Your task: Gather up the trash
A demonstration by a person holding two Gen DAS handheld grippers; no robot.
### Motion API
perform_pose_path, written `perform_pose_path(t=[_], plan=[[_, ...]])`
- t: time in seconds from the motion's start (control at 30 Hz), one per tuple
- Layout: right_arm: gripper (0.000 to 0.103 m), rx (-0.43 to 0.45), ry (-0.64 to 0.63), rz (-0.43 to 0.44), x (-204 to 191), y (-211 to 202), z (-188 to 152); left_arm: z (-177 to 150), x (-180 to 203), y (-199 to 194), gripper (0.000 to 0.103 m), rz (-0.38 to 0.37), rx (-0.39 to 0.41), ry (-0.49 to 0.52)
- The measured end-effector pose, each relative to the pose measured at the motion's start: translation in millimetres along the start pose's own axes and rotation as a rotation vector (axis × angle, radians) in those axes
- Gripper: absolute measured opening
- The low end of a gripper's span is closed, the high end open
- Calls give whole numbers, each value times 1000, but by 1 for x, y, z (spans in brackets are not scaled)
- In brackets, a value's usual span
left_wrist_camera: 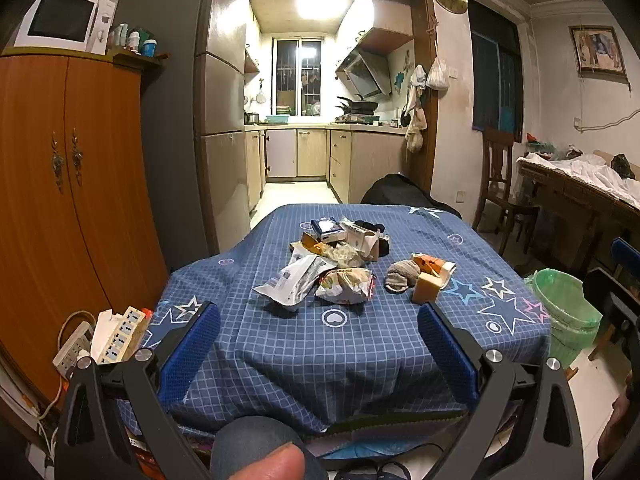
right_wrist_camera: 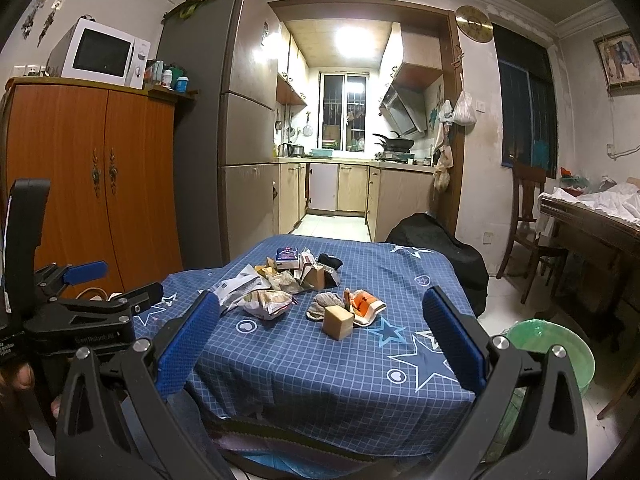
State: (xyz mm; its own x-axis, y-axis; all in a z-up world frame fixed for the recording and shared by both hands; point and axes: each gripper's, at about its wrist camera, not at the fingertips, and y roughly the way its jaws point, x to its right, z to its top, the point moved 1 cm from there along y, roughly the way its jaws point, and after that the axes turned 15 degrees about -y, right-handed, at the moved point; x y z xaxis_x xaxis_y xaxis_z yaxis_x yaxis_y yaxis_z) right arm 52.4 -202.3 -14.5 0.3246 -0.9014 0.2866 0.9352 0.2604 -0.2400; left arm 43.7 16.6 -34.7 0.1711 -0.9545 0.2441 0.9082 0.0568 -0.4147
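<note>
Collection is not yet starting — the trash pile (left_wrist_camera: 336,264) is lying mid-table (left_wrist_camera: 360,360), untouched. The left gripper (left_wrist_camera: 318,344) and right gripper (right_wrist_camera: 320,336) are hovering before the near edge, jaws spread and empty. The green-lined bin (right_wrist_camera: 556,352) is standing right of the table — apparently empty.

Orange wooden cabinet (right_wrist_camera: 92,176) at left, white microwave (right_wrist_camera: 106,56) on top. Grey fridge (right_wrist_camera: 224,120) beside it. Kitchen beyond: wok (right_wrist_camera: 396,143) on stove, barred window (right_wrist_camera: 344,110). Round clock (right_wrist_camera: 474,23) on wall. Wooden chair (right_wrist_camera: 528,216) at right. Power strips (left_wrist_camera: 116,336) low left.
</note>
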Motion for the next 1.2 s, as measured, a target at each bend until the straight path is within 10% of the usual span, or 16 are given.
perform_pose_path(t=[0.23,0.47,1.0,1.2], plan=[[98,-15,-4,12,0,7,-3,3,-7,17,98,-3,-24,12],[98,-56,-20,94,-4,31,-21,7,-67,116,98,6,-176,27],[92,-257,49,221,-2,121,-65,37,-71,307,56,-183,-501,-37],[72,-313,97,288,10,170,-70,31,-66,325,46,-193,-529,-22]])
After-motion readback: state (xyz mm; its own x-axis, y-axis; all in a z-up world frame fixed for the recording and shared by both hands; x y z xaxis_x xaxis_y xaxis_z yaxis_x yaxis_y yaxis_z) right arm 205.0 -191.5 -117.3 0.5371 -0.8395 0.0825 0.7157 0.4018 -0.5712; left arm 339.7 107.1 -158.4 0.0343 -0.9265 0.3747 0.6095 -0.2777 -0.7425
